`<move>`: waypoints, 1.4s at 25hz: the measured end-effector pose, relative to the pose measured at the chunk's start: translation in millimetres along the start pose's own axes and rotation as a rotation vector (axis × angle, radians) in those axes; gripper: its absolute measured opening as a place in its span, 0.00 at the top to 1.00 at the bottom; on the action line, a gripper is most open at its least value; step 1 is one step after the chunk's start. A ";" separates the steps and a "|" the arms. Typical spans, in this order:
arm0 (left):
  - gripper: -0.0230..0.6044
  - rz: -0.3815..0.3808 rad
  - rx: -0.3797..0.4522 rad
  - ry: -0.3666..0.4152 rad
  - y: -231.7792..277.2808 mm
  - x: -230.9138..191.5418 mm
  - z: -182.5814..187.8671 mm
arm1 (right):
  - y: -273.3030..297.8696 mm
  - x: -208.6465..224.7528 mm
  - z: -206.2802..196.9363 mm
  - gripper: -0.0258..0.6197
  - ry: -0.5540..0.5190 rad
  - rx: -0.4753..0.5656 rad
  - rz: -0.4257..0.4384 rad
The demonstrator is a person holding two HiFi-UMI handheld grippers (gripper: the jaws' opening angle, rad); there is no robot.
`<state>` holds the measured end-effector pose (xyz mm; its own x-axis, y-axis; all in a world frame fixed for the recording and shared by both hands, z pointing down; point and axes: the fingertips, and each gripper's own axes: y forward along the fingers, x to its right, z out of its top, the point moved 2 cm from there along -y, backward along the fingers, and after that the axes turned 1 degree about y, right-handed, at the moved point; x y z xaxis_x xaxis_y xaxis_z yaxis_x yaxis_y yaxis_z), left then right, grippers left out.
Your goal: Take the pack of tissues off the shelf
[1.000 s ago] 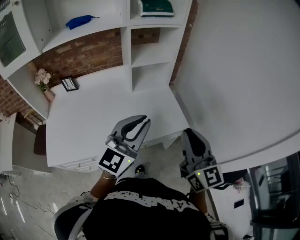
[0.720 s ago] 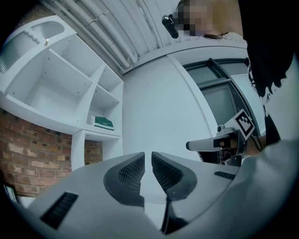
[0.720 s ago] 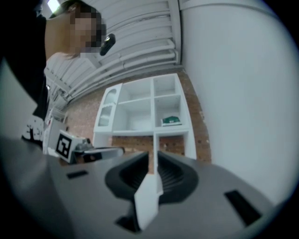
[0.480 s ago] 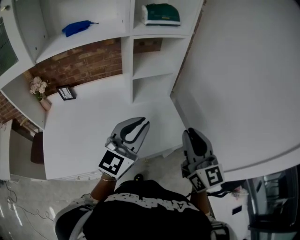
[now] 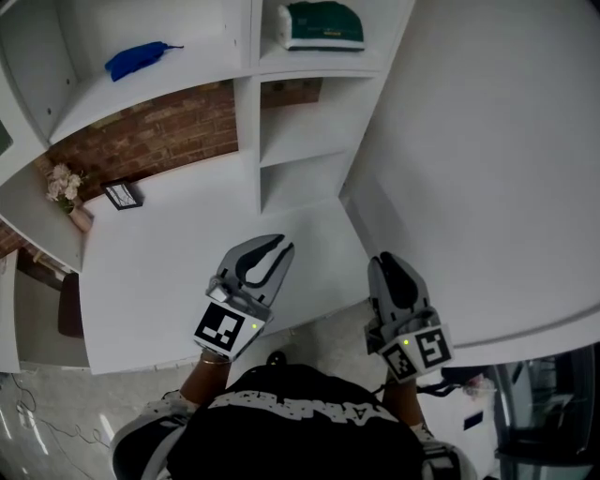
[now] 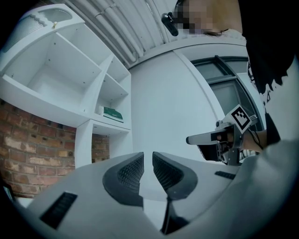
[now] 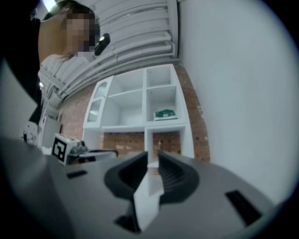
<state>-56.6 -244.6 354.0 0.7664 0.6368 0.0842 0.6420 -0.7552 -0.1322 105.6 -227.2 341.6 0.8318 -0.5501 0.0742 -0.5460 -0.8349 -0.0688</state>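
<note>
The pack of tissues (image 5: 322, 25), green and white, lies in the upper right compartment of the white shelf unit (image 5: 255, 112). It is small and far off in the left gripper view (image 6: 112, 113) and the right gripper view (image 7: 165, 114). My left gripper (image 5: 283, 246) hovers over the white desk's front edge, well below the pack. Its jaws are opening, a narrow gap with nothing in it (image 6: 148, 156). My right gripper (image 5: 389, 263) is held beside it to the right, near the white wall. Its jaws are opening too and hold nothing (image 7: 153, 156).
A blue object (image 5: 141, 58) lies on the upper left shelf. A small picture frame (image 5: 122, 194) and a vase of flowers (image 5: 64, 185) stand on the white desk (image 5: 169, 272) against brick wall. A large white panel (image 5: 487, 169) fills the right side.
The view has swung a little, so the desk things slide left and the tissue pack sits higher in frame. Both grippers stay low before the person, their jaws slightly parted.
</note>
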 end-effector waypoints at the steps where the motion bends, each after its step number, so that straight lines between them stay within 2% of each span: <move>1: 0.84 0.006 -0.005 0.002 1.2 -1.8 -1.5 | 3.4 1.6 -1.6 0.86 0.001 -0.006 0.006; 5: 0.83 0.046 -0.020 0.012 7.7 -8.6 -5.1 | 19.3 13.7 -5.9 0.85 -0.001 -0.018 0.039; 18: 0.81 0.263 -0.045 0.122 57.3 -39.3 18.2 | 86.9 79.7 18.7 0.84 -0.015 0.023 0.209; 26: 0.76 0.328 -0.039 0.143 97.7 -55.2 35.9 | 128.0 119.8 44.0 0.81 -0.037 0.046 0.283; 35: 0.71 0.425 0.009 0.259 125.1 -79.8 72.6 | 173.8 143.0 82.5 0.80 -0.091 0.106 0.349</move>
<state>-39.0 -378.6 259.0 0.9409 0.2124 0.2638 0.2723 -0.9376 -0.2161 137.9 -449.5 258.2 0.6055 -0.7935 -0.0607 -0.7889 -0.5885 -0.1771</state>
